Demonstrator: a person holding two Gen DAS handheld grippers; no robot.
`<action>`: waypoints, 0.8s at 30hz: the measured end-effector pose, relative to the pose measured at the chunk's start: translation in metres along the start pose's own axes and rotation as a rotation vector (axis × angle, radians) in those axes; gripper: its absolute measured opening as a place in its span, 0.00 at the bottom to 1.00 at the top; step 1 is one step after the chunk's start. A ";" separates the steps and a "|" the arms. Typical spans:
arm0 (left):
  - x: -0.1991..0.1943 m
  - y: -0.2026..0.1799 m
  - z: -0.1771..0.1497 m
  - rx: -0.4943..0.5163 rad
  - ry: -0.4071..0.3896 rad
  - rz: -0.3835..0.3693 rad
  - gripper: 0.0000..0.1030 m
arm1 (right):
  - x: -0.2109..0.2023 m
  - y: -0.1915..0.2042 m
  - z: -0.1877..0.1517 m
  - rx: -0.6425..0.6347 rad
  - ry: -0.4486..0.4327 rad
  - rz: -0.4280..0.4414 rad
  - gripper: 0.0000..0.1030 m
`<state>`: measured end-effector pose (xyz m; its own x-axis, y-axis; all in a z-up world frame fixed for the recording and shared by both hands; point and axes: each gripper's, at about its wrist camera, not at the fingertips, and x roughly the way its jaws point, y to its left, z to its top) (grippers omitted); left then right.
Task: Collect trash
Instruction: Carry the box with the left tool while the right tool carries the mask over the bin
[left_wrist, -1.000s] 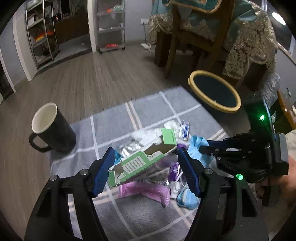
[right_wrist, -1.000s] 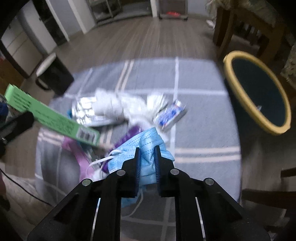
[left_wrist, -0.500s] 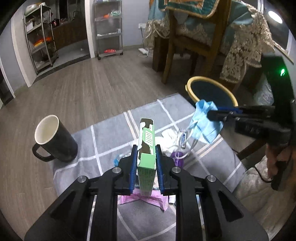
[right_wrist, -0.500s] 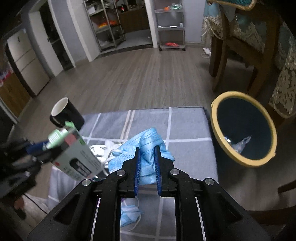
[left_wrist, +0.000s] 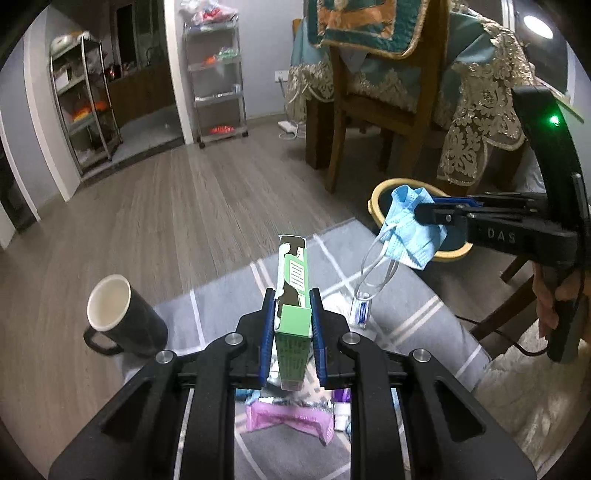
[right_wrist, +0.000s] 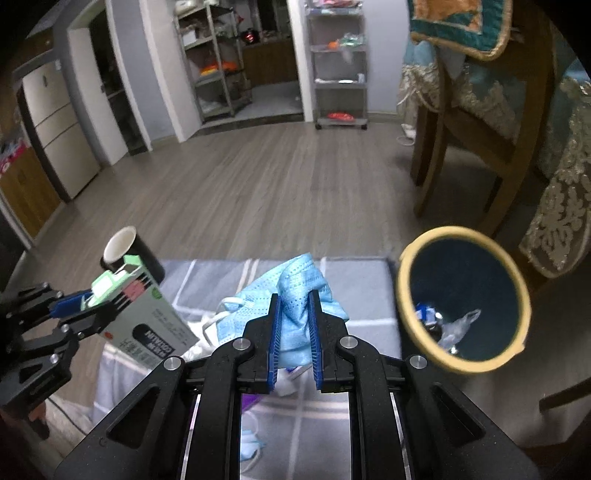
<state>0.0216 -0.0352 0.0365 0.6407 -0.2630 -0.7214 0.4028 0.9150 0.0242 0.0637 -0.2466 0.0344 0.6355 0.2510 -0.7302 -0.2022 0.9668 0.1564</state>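
Right tool clamped on blue mask, lifted off the mat's far right edge, bin just to its right. Left tool gripping green carton lengthwise, farther from bin.

A grey checked rug is spread on the wooden floor; a black mug and scattered trash are carried by it.

carton: printed green cardboard, smooth
face mask: pleated blue non-woven cloth, matt
bin: smooth plastic, yellow rim
mug: glossy black ceramic, white inside
rug: grey woven cloth
floor: wood-look planks, satin
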 end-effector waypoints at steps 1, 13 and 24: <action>0.000 -0.002 0.005 0.002 -0.006 -0.002 0.17 | -0.002 -0.005 0.003 0.010 -0.006 0.001 0.15; 0.030 -0.066 0.064 0.107 -0.037 -0.043 0.17 | -0.004 -0.097 0.037 0.148 -0.045 -0.085 0.15; 0.080 -0.126 0.113 0.157 -0.048 -0.096 0.17 | 0.015 -0.159 0.044 0.149 -0.020 -0.232 0.15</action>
<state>0.0958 -0.2062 0.0543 0.6235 -0.3644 -0.6917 0.5580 0.8271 0.0673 0.1378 -0.3948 0.0279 0.6665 0.0216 -0.7452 0.0616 0.9946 0.0840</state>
